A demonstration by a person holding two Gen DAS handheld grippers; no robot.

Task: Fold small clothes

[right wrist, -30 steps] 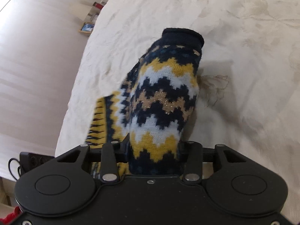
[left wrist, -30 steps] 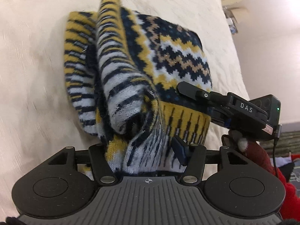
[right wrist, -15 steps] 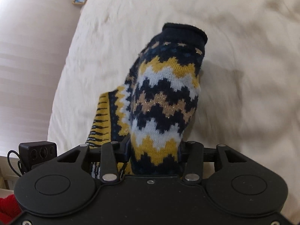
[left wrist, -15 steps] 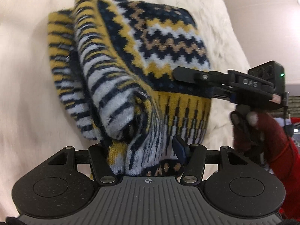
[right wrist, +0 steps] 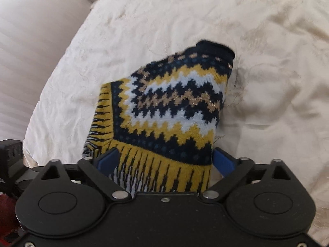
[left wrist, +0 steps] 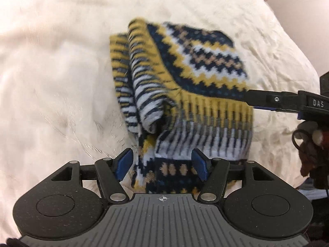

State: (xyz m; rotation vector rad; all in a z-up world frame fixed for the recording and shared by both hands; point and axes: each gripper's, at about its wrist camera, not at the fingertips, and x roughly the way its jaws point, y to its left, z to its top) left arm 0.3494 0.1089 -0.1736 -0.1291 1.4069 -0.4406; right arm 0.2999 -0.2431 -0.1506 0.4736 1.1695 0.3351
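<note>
The bed (left wrist: 51, 65) fills both views, its cream cover (right wrist: 267, 41) rumpled, and the sweater (left wrist: 185, 78) now lies on it instead of hanging above it. A second ago both tools were clamped on the knit and carrying it; now the hem sags near the camera while the rest spreads flat, zigzag panel up, one sleeve rolled along its left side.

The left gripper (left wrist: 162, 163) has let go — its blue pads (left wrist: 125, 160) stand wide apart with the hem loose between them. The right gripper (right wrist: 166, 160) has spread too, jaws parted either side of the yellow fringe band and no longer pinching it. From the left view its finger lies against the sweater's right edge.

So the carry looks finished and the fold set down — what's likely left is pulling both tools clear, and perhaps tidying that bunched sleeve.
</note>
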